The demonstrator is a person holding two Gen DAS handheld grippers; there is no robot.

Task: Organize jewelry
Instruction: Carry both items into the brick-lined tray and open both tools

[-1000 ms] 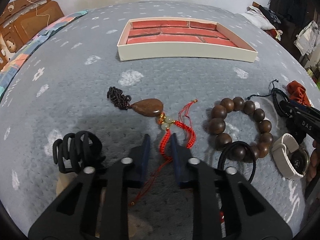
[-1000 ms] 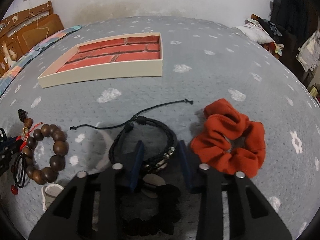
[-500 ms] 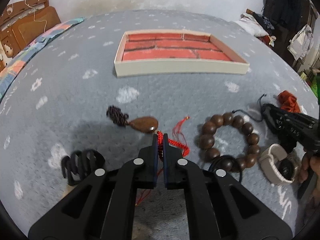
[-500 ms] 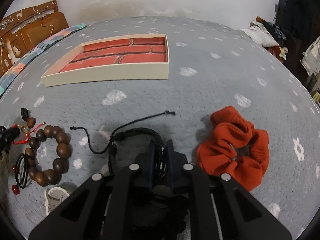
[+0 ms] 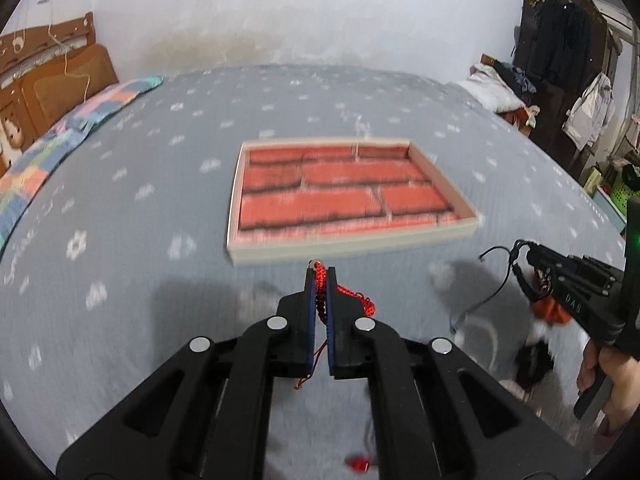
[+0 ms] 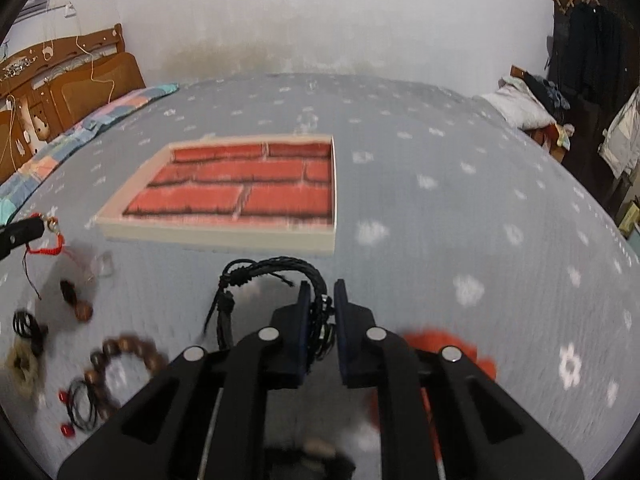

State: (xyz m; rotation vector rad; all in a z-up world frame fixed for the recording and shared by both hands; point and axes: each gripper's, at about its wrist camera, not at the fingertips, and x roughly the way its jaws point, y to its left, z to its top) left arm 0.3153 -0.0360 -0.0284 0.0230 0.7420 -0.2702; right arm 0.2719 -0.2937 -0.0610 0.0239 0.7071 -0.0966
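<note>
My left gripper [image 5: 319, 274] is shut on a red cord pendant [image 5: 320, 288] and holds it above the grey bedspread, just short of the cream tray with a red brick-pattern floor [image 5: 280, 254]. The pendant's brown stone [image 6: 82, 312] hangs below it in the right wrist view. My right gripper [image 6: 320, 292] is shut on a black braided leather bracelet [image 6: 272, 266], lifted off the bed in front of the tray [image 6: 216, 238]. It also shows in the left wrist view [image 5: 532, 258].
On the bed lie a wooden bead bracelet [image 6: 128, 354], black hair ties with red beads [image 6: 80, 408], a black claw clip [image 6: 26, 324] and an orange scrunchie [image 6: 452, 340]. A wooden headboard [image 6: 80, 80] stands at the far left, and clothes and furniture at the right.
Both grippers closed on their items and lifted them off the bed, moving up and toward the tray. The view is blurred by motion.
</note>
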